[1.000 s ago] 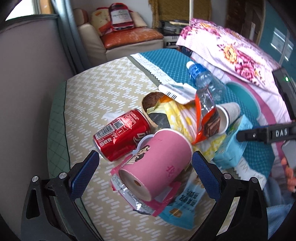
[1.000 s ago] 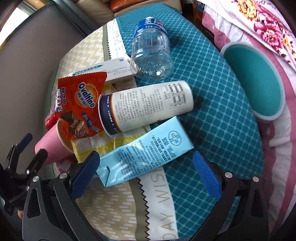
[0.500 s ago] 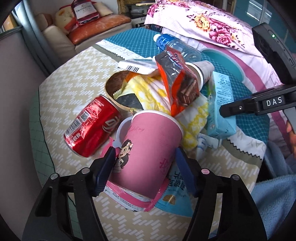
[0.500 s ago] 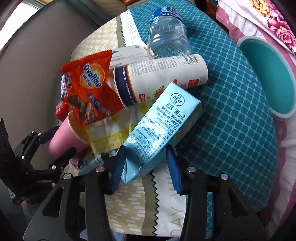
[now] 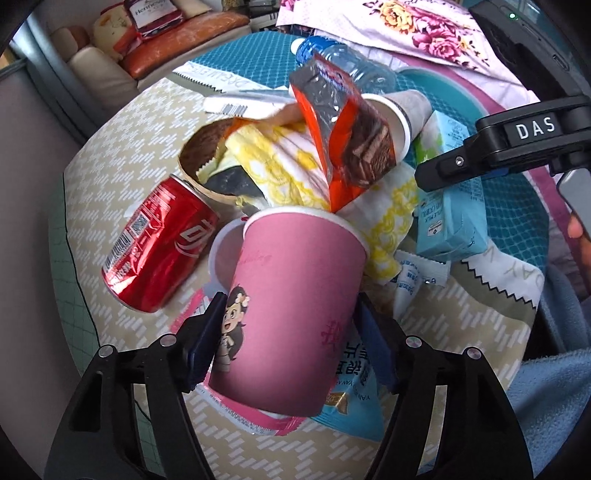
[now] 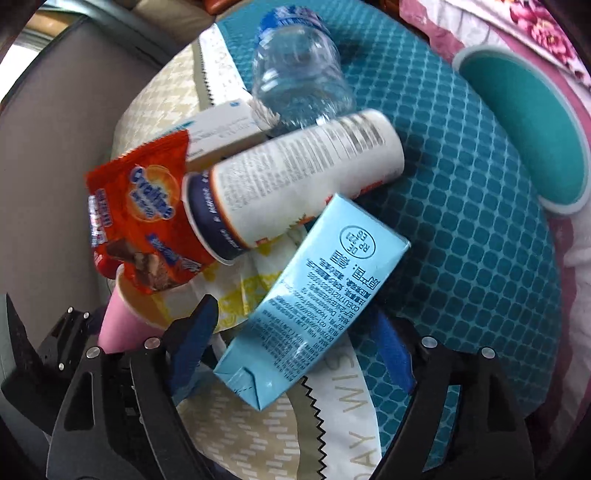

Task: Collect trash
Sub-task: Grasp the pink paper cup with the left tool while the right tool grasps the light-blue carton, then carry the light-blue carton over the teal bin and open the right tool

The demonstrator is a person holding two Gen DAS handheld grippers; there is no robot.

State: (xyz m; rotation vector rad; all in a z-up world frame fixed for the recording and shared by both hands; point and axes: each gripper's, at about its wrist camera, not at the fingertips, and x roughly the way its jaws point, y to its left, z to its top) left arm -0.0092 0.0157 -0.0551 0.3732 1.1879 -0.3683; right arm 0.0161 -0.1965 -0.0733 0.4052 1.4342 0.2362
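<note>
Two tools, jaws opening: left (image 5: 286, 339) around one pink cup (image 5: 291, 314), right (image 6: 295, 339) around one blue carton (image 6: 317, 295).

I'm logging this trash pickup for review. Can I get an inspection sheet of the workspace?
Surface: beige and teal bedspread.
Job's things: pink paper cup, red cola can, blue milk carton, water bottle, white tub, Ovaltine wrapper.
Clutter: yellow-patterned tissue.
Tongs: left tongs opening, pads against pink paper cup; right tongs opening, blue milk carton between, one pad off it.
Cables: nothing seen.
Surroundings: floral quilt, orange cushion.
</note>
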